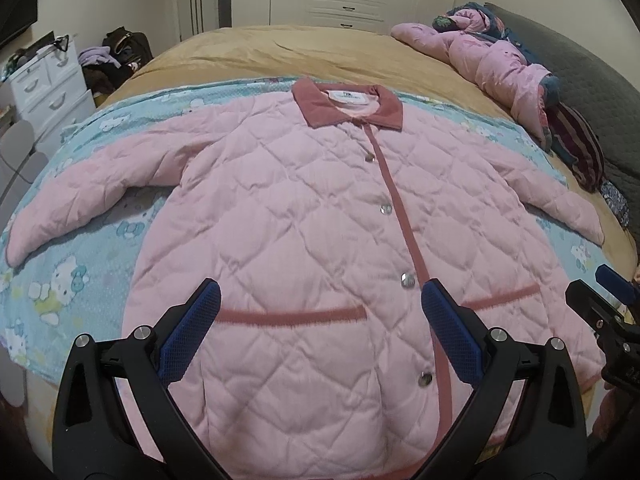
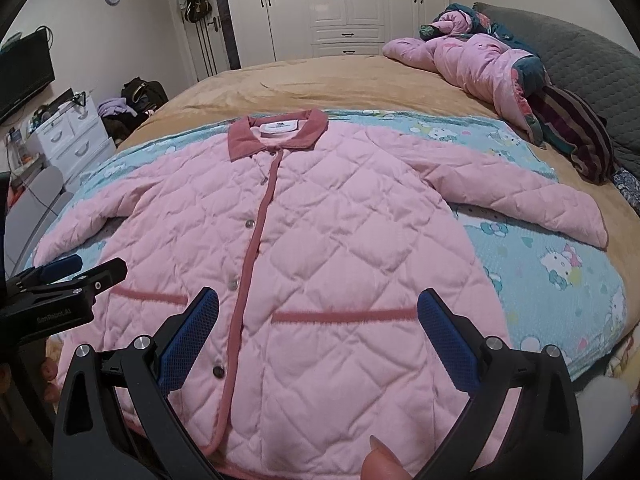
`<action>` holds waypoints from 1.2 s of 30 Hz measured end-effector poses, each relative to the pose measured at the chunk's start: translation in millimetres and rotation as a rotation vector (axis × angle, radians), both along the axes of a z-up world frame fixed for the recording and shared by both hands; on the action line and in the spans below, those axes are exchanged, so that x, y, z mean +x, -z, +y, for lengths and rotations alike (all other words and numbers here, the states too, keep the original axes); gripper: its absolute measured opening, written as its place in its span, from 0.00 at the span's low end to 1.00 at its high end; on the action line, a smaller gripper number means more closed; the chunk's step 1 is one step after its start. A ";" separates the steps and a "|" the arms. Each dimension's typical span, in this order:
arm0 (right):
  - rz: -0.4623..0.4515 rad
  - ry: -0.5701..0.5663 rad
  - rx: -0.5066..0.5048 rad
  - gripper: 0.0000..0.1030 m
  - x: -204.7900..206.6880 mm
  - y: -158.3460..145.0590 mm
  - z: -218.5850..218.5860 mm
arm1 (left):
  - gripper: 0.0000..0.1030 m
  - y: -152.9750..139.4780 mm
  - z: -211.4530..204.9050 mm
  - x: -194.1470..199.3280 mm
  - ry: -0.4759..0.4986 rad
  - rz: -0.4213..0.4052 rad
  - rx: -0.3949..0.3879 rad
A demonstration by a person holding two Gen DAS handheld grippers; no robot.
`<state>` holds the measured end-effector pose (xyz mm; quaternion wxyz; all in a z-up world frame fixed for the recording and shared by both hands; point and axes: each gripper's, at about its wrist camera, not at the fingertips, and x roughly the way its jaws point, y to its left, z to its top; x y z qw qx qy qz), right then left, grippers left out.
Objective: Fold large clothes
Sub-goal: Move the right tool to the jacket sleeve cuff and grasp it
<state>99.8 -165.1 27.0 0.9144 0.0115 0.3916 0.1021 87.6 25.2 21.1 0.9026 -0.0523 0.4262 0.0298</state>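
A pink quilted jacket (image 1: 304,216) (image 2: 320,248) with a dark pink collar lies flat and buttoned on the bed, front up, both sleeves spread sideways. My left gripper (image 1: 320,300) hovers open above its lower hem, left of the button placket, holding nothing. My right gripper (image 2: 318,308) hangs open over the hem on the right half, above the pocket trim. Each gripper shows at the edge of the other's view: the right gripper (image 1: 608,284) and the left gripper (image 2: 88,266). A fingertip (image 2: 380,460) shows at the bottom of the right wrist view.
A blue cartoon-print sheet (image 1: 56,280) lies under the jacket on a tan bedspread (image 1: 280,52). A crumpled pink quilt (image 1: 496,64) and striped cloth (image 1: 580,148) lie at the far right by a grey headboard. White drawers (image 1: 44,80) stand left; wardrobes (image 2: 344,4) behind.
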 end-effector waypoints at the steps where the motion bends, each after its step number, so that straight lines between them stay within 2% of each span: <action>1: -0.002 0.001 -0.003 0.96 5.0 -1.4 0.6 | 0.91 -0.8 0.7 3.4 -0.003 -0.001 0.001; 15: -0.013 0.056 0.033 0.96 76.9 -19.8 -10.5 | 0.91 -16.0 12.3 77.1 0.004 0.019 -0.034; 19: -0.002 0.095 0.064 0.96 98.0 -22.5 -23.4 | 0.91 -16.5 9.9 98.2 0.015 0.025 -0.043; 22: 0.006 0.115 0.113 0.96 112.8 -25.1 -36.8 | 0.91 -15.6 7.8 111.4 0.031 0.031 -0.090; 26: -0.001 0.152 0.143 0.96 130.7 -28.6 -55.3 | 0.91 -15.9 -1.8 131.9 0.037 0.033 -0.066; 30: 0.010 0.209 0.138 0.96 147.6 -22.0 -74.2 | 0.91 -11.1 -11.4 152.7 0.049 0.047 -0.068; 36: 0.078 0.367 0.180 0.96 174.8 6.5 -128.1 | 0.91 -0.9 -22.4 176.4 0.058 0.046 -0.084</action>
